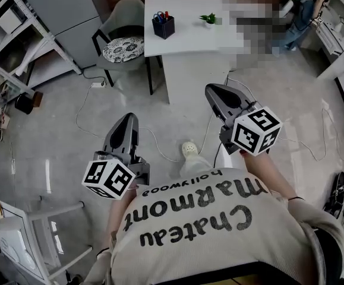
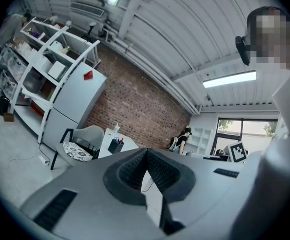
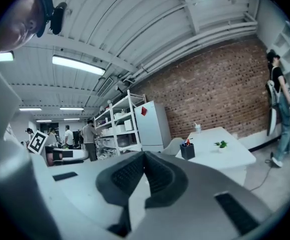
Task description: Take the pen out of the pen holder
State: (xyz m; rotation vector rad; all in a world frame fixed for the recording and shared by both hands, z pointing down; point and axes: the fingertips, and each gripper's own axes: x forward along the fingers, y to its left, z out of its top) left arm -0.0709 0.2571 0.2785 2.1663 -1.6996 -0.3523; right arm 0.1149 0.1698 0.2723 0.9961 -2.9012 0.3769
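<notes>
A dark pen holder (image 1: 163, 26) with pens and scissors in it stands on the white table (image 1: 186, 22) far ahead of me; it also shows small in the left gripper view (image 2: 115, 146) and the right gripper view (image 3: 187, 150). Both grippers are well short of the table, held level above the floor. My left gripper (image 1: 128, 122) has its jaws closed together with nothing between them. My right gripper (image 1: 214, 92) is likewise shut and empty. The pens are too small to tell apart.
A grey chair (image 1: 123, 37) with a patterned cushion stands left of the table. A small potted plant (image 1: 208, 19) sits on the table. White shelving (image 1: 11, 46) and a cabinet line the left. Cables (image 1: 160, 144) trail across the floor. A person (image 1: 305, 8) stands at the far right.
</notes>
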